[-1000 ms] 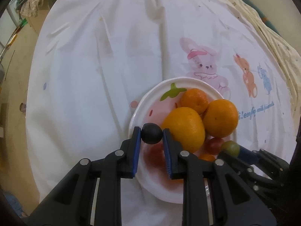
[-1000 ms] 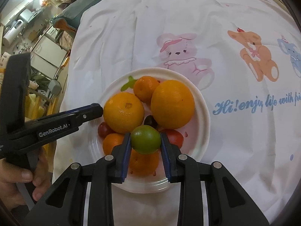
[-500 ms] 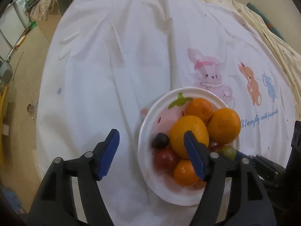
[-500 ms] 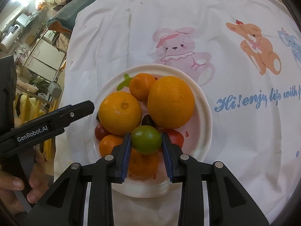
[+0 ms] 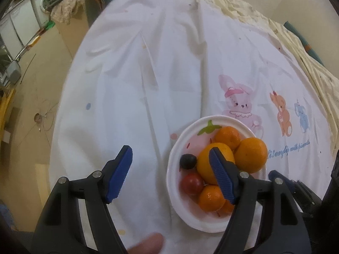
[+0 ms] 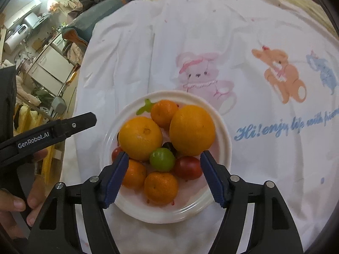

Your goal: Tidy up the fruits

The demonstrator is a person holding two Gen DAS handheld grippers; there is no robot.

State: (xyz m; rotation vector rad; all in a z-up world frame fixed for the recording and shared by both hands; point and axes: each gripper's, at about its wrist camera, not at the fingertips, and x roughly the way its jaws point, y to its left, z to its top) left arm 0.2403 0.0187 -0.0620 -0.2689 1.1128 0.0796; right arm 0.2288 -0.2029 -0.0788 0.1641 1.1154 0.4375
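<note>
Plate (image 6: 224, 131) full of fruit; right tongs (image 6: 164, 158) released over near rim; left tongs (image 5: 170, 158) released, beside rim.

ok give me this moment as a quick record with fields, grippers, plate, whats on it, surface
left gripper: open, empty, beside the plate's left side
right gripper: open, empty, above the plate's near half
plate: white, strawberry print, on the cloth
large fruit: two big oranges
small fruit: three mandarins, green fruit, two red tomatoes, dark grapes
green fruit: lies among the others, free of the fingers
surface: white cloth with cartoon animals
</note>
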